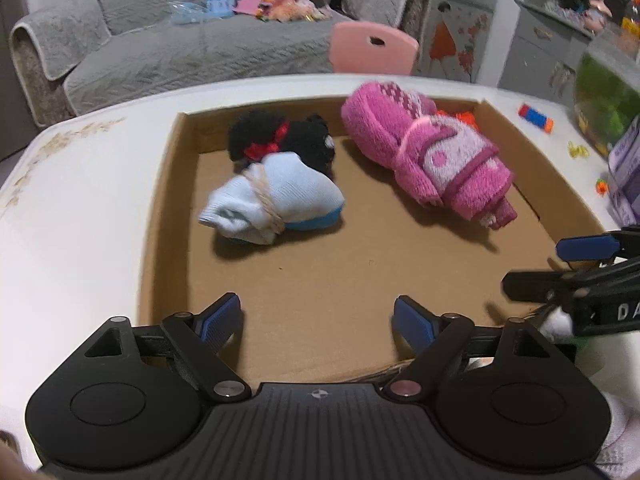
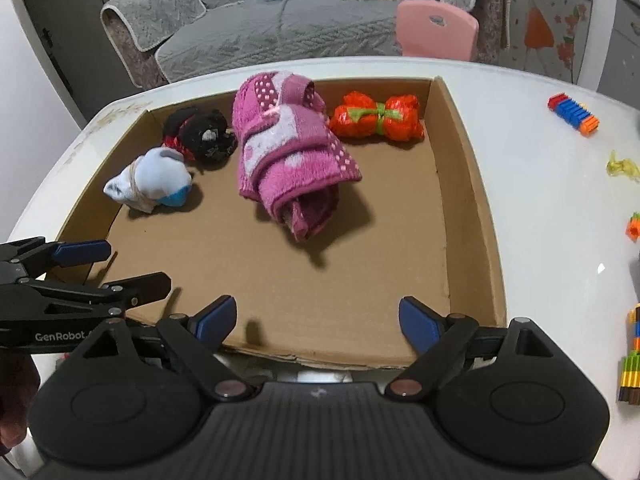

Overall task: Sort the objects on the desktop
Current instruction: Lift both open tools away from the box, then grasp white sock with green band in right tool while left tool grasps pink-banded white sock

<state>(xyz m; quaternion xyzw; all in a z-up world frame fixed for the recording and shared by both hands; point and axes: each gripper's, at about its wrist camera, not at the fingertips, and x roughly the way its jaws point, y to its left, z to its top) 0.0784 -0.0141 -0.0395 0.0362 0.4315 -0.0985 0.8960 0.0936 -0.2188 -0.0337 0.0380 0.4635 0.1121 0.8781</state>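
Observation:
A shallow cardboard box [image 2: 460, 184] lies on the white table [image 2: 552, 240]. In it are a rolled pink towel [image 2: 288, 160], a light blue sock bundle [image 2: 154, 180] tied with twine, a black bundle [image 2: 204, 136] with red ribbon, and an orange-red bundle [image 2: 378, 120] tied in green at the back right. My right gripper [image 2: 316, 320] hovers open over the box's near edge with nothing between its pads. My left gripper [image 1: 318, 320] is also open and empty, over the box's near left part. Each gripper shows in the other's view: the left gripper [image 2: 112, 268] and the right gripper [image 1: 560, 266].
Loose toy blocks [image 2: 572, 114], a yellow piece [image 2: 622, 168] and a stacked block column [image 2: 632, 360] lie on the table right of the box. A purple carton [image 1: 626, 176] stands at the right edge. A pink chair [image 2: 436, 30] and grey sofa [image 2: 260, 28] are behind.

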